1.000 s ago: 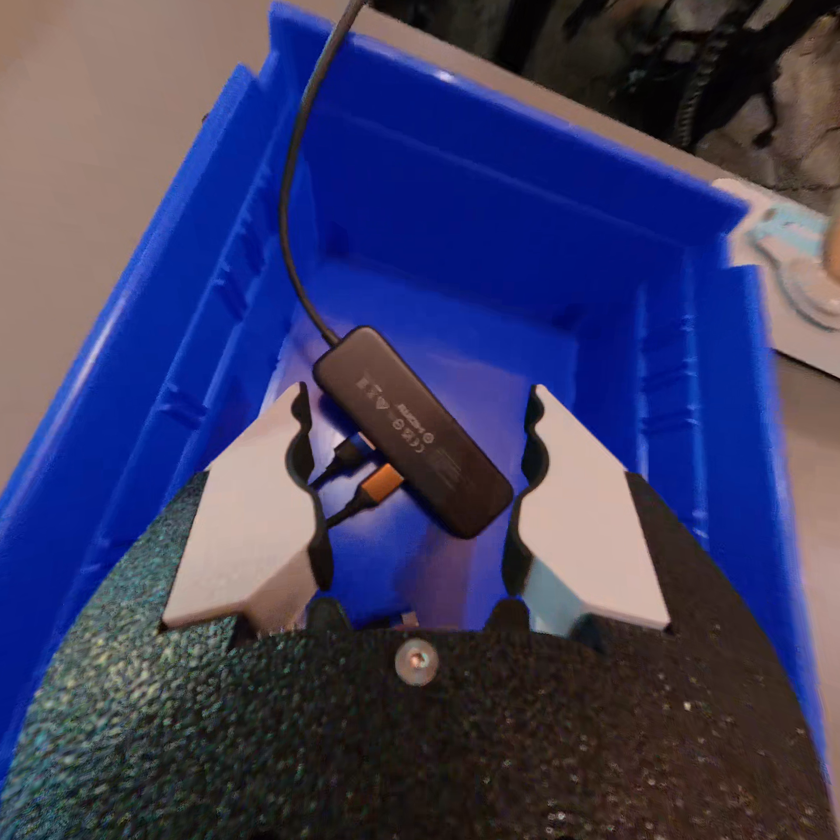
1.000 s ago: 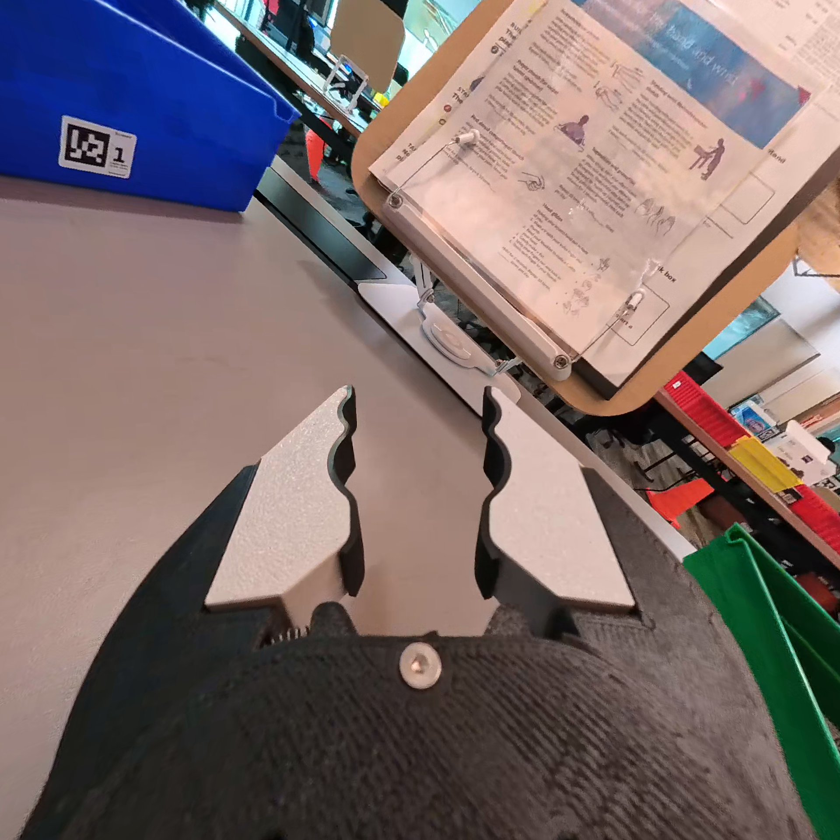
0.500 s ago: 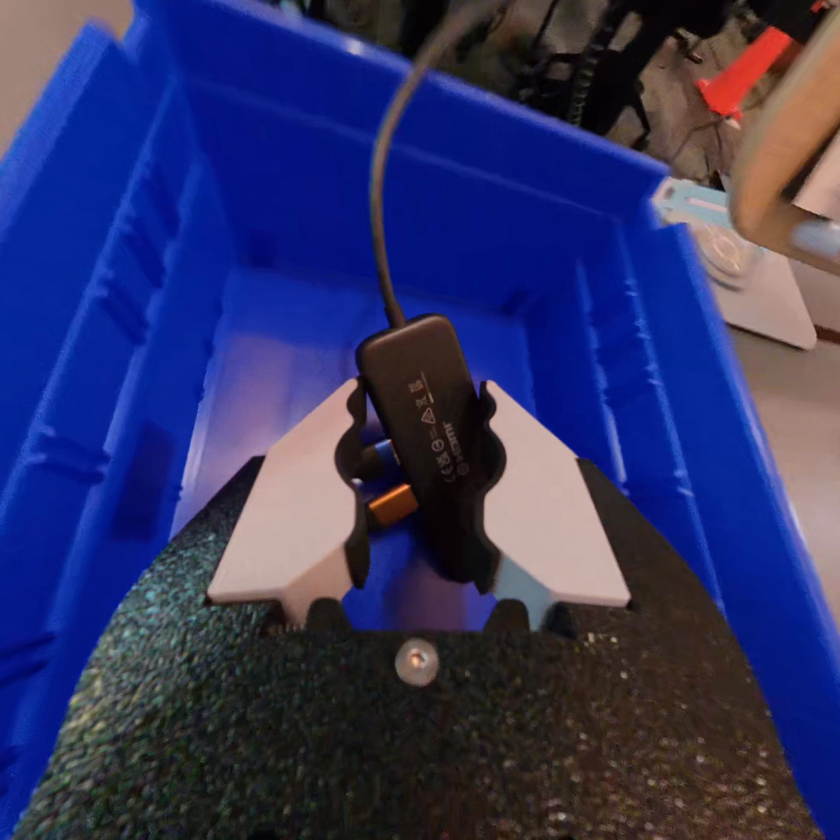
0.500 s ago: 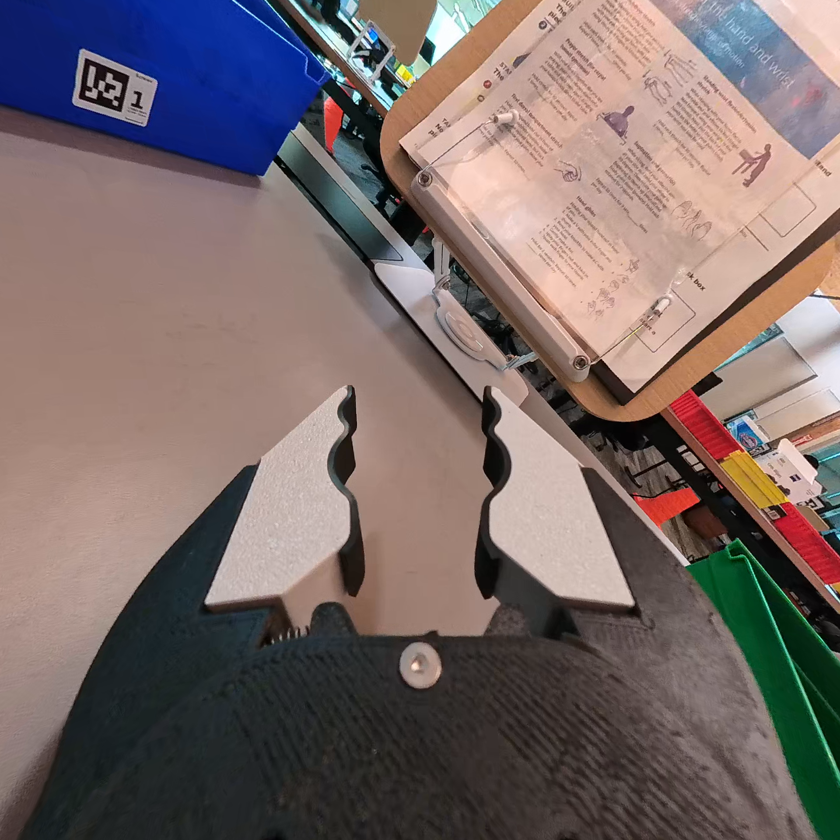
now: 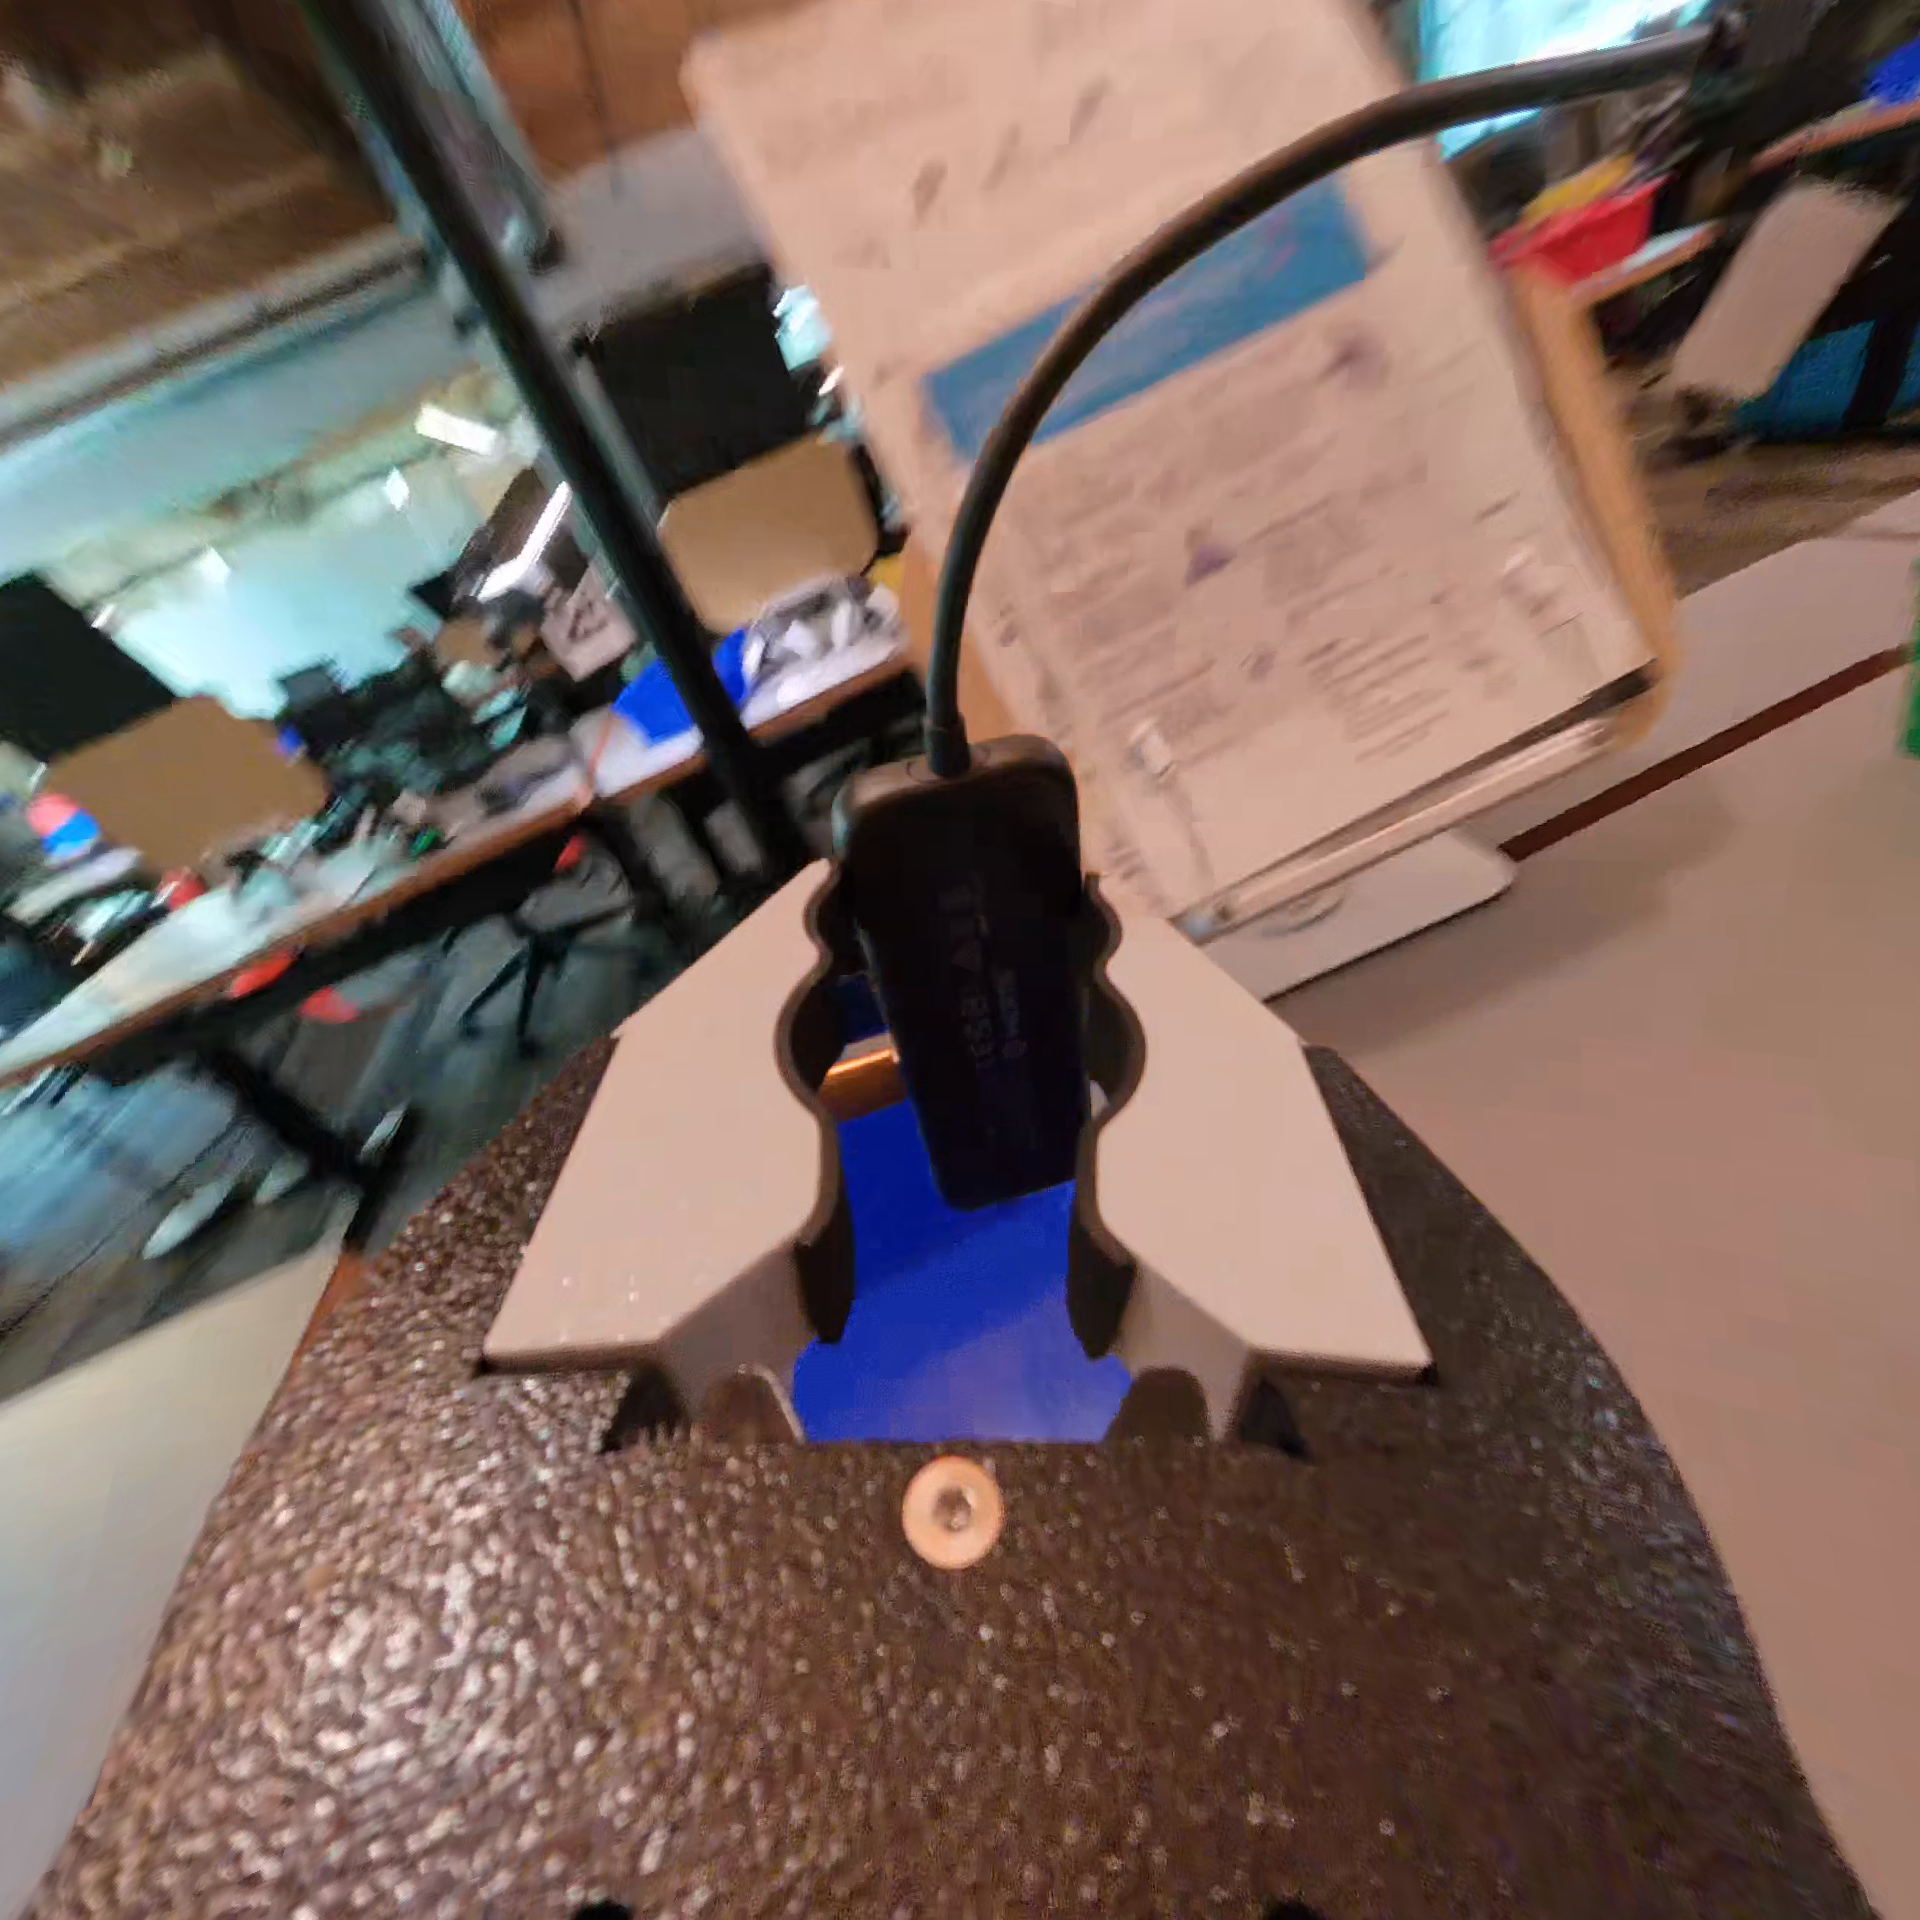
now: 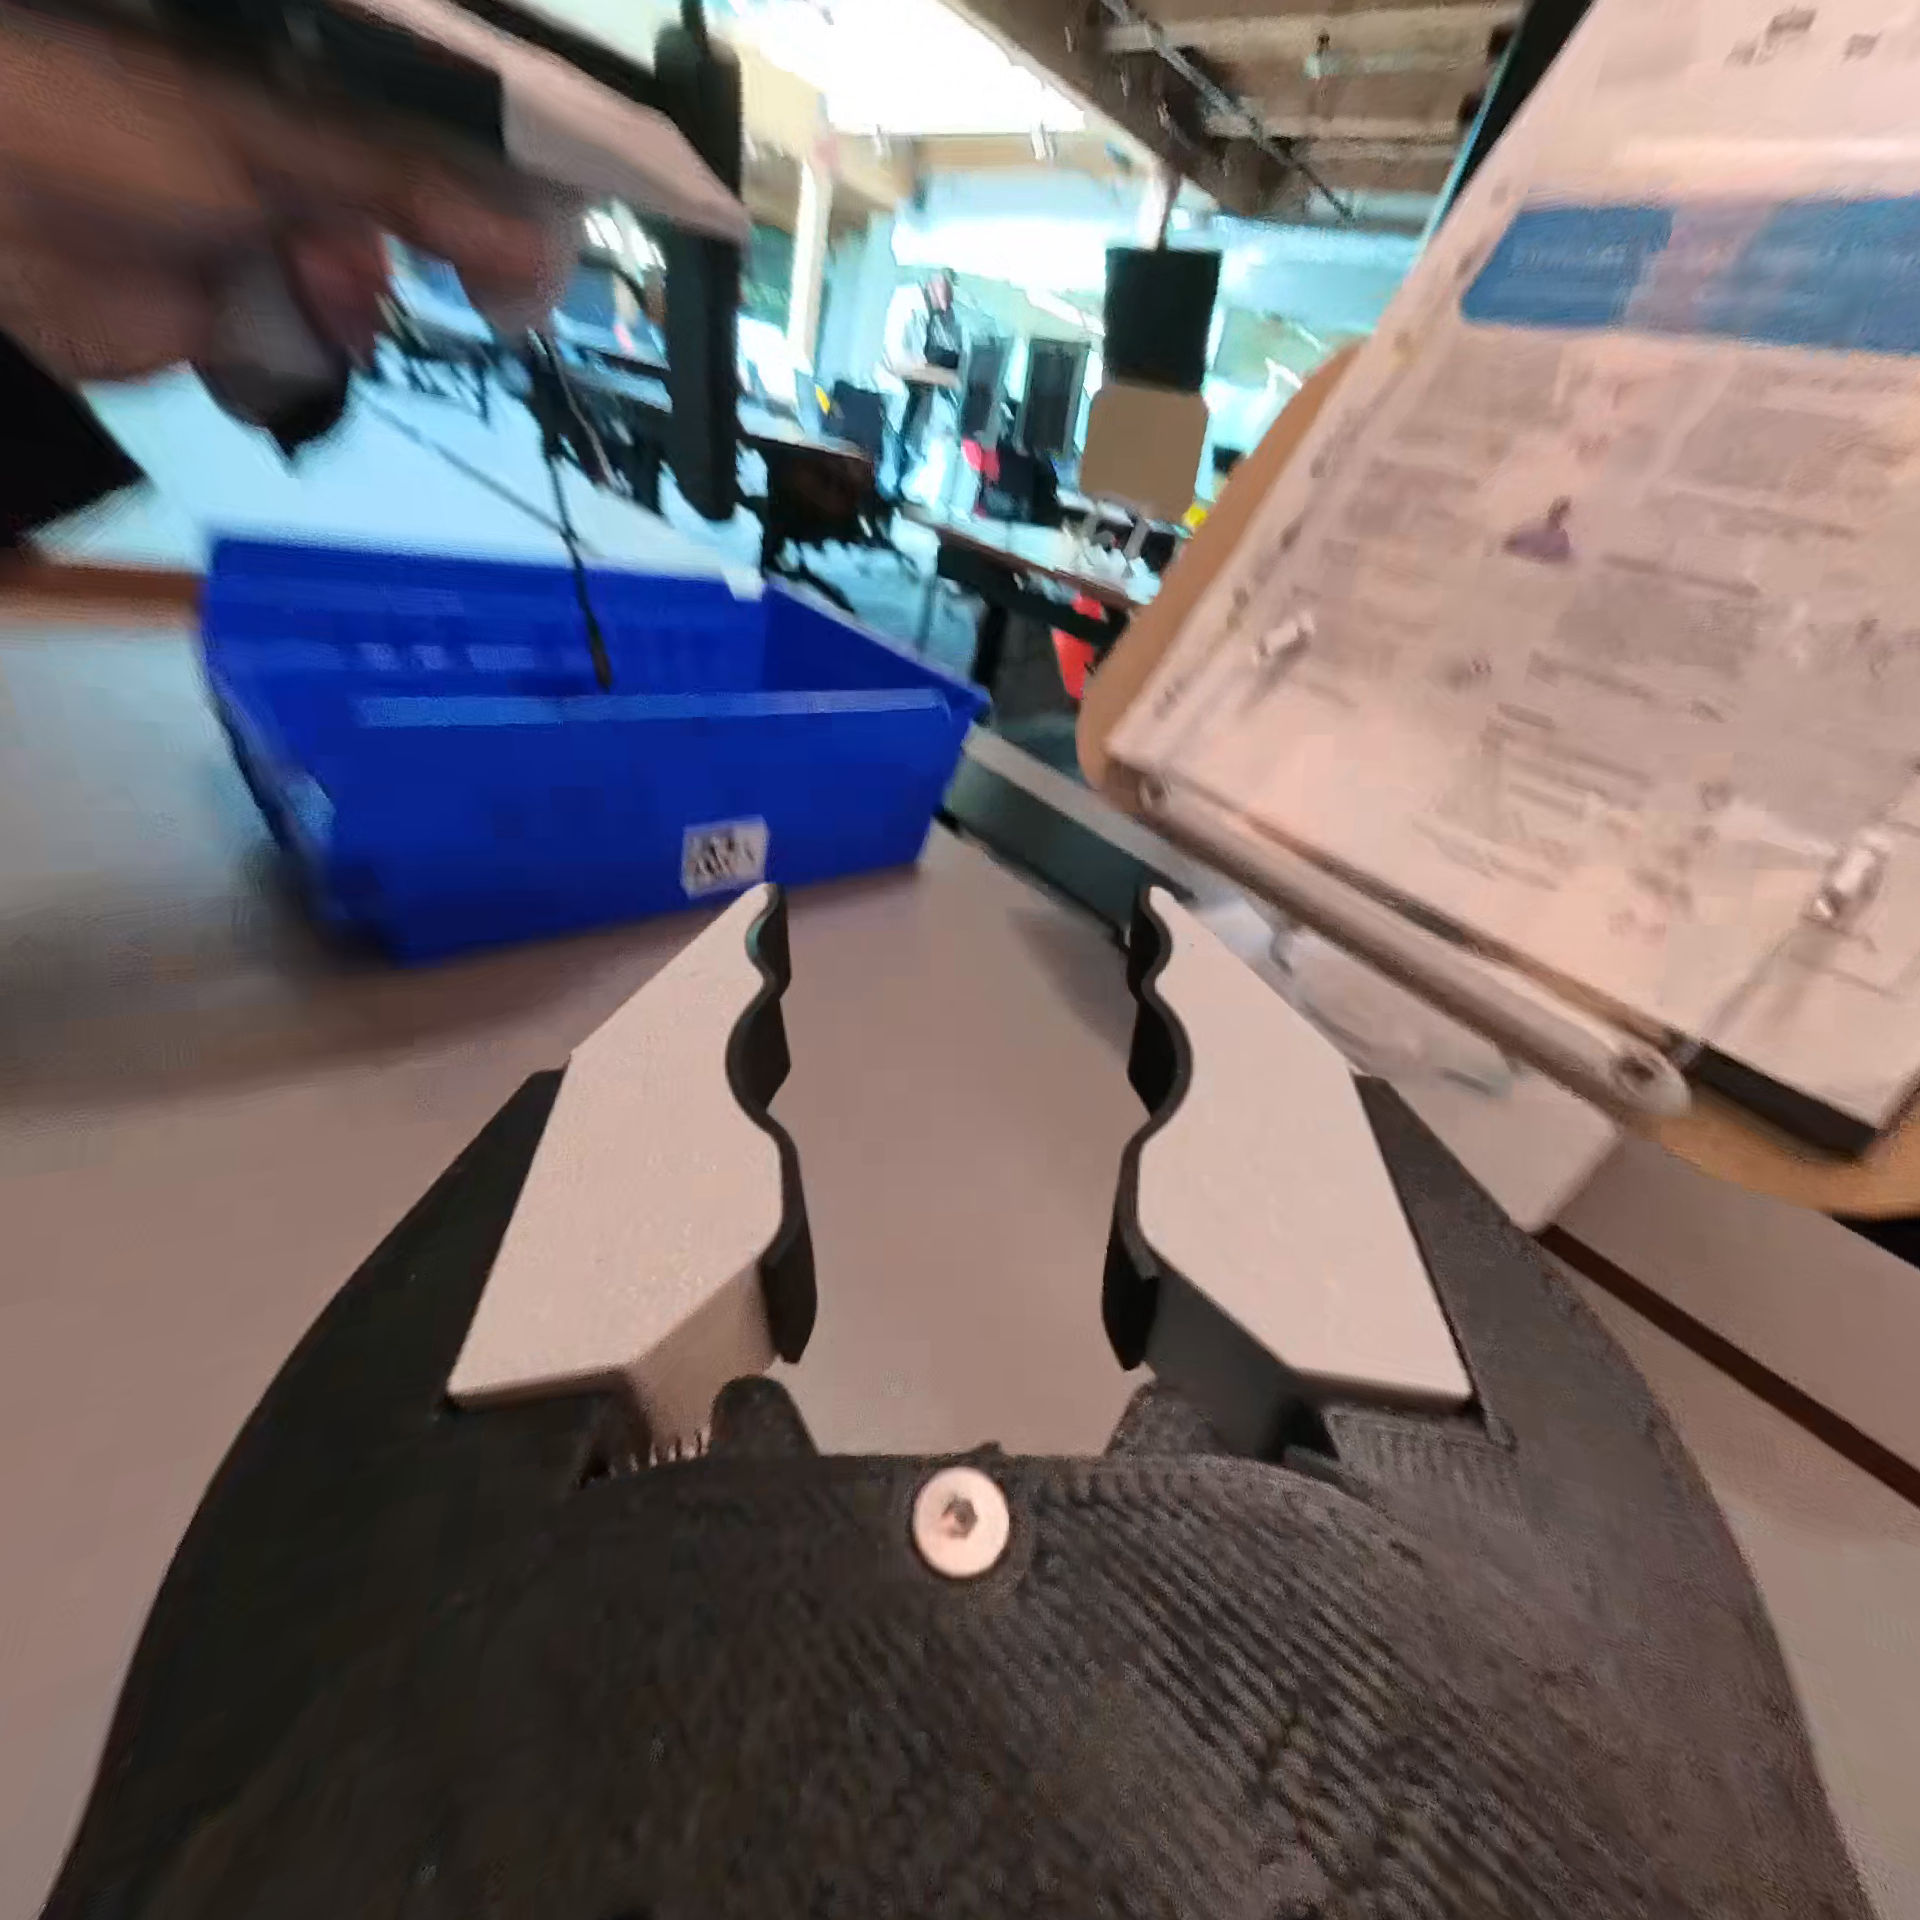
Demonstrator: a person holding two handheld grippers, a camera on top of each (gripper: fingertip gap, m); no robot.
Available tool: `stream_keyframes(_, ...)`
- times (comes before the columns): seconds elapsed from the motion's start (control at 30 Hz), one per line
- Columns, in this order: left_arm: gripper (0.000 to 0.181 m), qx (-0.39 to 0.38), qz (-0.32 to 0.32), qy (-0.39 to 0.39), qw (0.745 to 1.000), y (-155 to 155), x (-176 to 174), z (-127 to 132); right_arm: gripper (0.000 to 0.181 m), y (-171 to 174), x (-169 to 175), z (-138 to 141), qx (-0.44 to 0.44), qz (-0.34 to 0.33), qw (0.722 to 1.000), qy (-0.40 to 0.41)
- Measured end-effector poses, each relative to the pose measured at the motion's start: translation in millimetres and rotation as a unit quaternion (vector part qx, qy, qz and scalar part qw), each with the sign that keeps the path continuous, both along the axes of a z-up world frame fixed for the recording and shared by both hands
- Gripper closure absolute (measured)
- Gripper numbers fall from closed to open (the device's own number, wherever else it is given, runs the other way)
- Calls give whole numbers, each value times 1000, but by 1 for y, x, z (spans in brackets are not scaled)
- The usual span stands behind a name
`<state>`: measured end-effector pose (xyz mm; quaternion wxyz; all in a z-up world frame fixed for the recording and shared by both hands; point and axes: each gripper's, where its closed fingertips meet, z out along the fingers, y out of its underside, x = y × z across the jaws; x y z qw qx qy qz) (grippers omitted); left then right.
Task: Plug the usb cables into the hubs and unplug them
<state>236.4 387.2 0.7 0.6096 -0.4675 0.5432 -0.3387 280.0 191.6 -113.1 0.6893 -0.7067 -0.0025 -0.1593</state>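
My left gripper is shut on a black USB hub and holds it up in the air, end-on between the fingers. The hub's own black cable arcs up and to the right. An orange USB plug sits in the hub's left side, partly hidden by the left finger. The blue bin shows below through the finger gap. My right gripper is open and empty, low over the table. In the right wrist view the left gripper is a blur at top left, with thin cables hanging into the blue bin.
A tilted document stand with printed sheets stands on a white base at the right of the grey table; it also shows in the right wrist view. Other desks and chairs are in the blurred background.
My left gripper closed on the hub and has lifted it out of the blue bin, tilting upward. My right gripper, still open, has swung left so the bin is in its view.
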Motion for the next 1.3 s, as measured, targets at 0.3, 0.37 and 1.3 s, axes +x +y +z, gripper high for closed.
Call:
stream_keyframes(0.3, 139, -233, -341, -71, 908, -142, 5, 44, 124, 32, -34, 88, 47, 76, 993, -77)
stream_keyframes(0.37, 139, -273, -358, -68, 890, -149, 10, 42, 136, 34, -35, 88, 36, 84, 992, -85)
stream_keyframes(1.3, 129, 154, -424, -101, 887, -261, -31, 42, 171, -155, 26, 122, 29, 244, 936, 253)
